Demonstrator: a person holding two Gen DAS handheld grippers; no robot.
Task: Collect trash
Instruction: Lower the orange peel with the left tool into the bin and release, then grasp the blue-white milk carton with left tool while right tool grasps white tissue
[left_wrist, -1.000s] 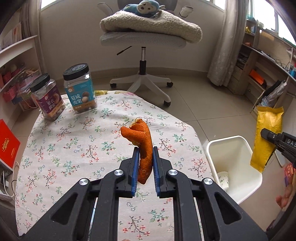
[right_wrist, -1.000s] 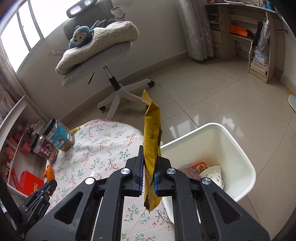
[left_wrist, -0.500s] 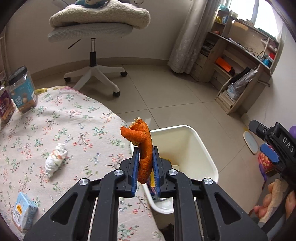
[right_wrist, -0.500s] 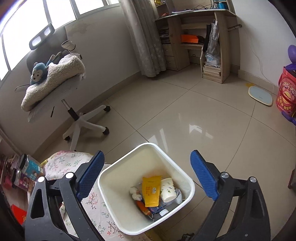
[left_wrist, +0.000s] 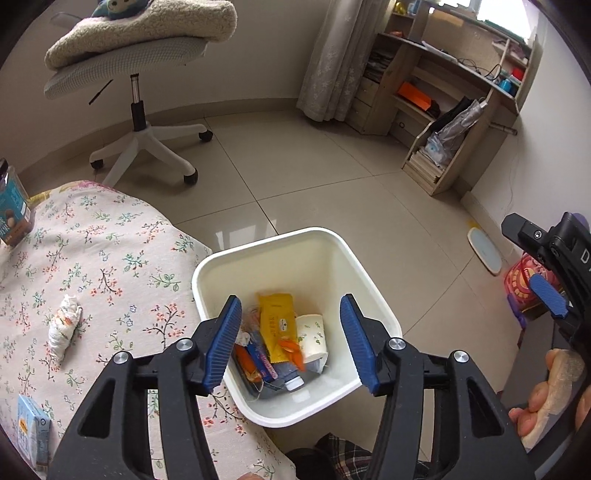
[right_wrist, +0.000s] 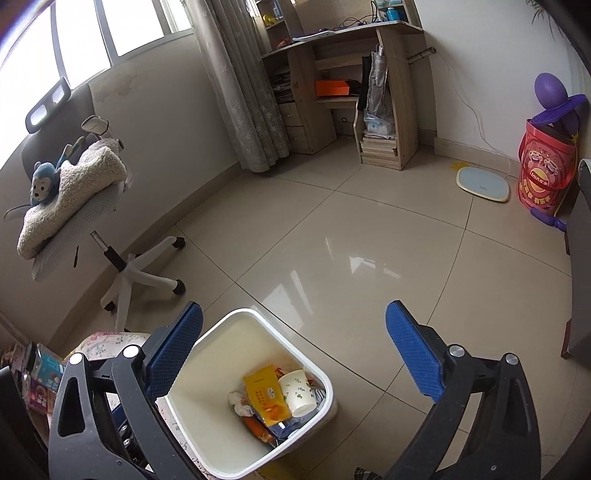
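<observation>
A white trash bin (left_wrist: 207, 266) stands on the floor beside the table; it also shows in the right wrist view (right_wrist: 229, 321). Inside lie a yellow wrapper (left_wrist: 275, 325), a paper cup (left_wrist: 314, 332), orange peel (left_wrist: 290, 347) and other trash. My left gripper (left_wrist: 291, 339) is open and empty above the bin. My right gripper (right_wrist: 291, 354) is open and empty above the bin's far side; it also shows at the right edge of the left wrist view (left_wrist: 543, 280). A crumpled tissue (left_wrist: 64, 326) and a small blue carton (left_wrist: 33, 432) lie on the floral tablecloth (left_wrist: 110, 258).
An office chair (left_wrist: 140, 74) with a blanket stands behind the table. A jar (left_wrist: 11, 210) stands at the table's left edge. A wooden desk with shelves (right_wrist: 351, 92), a scale (right_wrist: 484, 184) and a red tin (right_wrist: 546, 173) line the far wall.
My left gripper moved over the bin, opened and let go of the orange peel, which now lies in the bin. My right gripper stays open after dropping the yellow wrapper earlier.
</observation>
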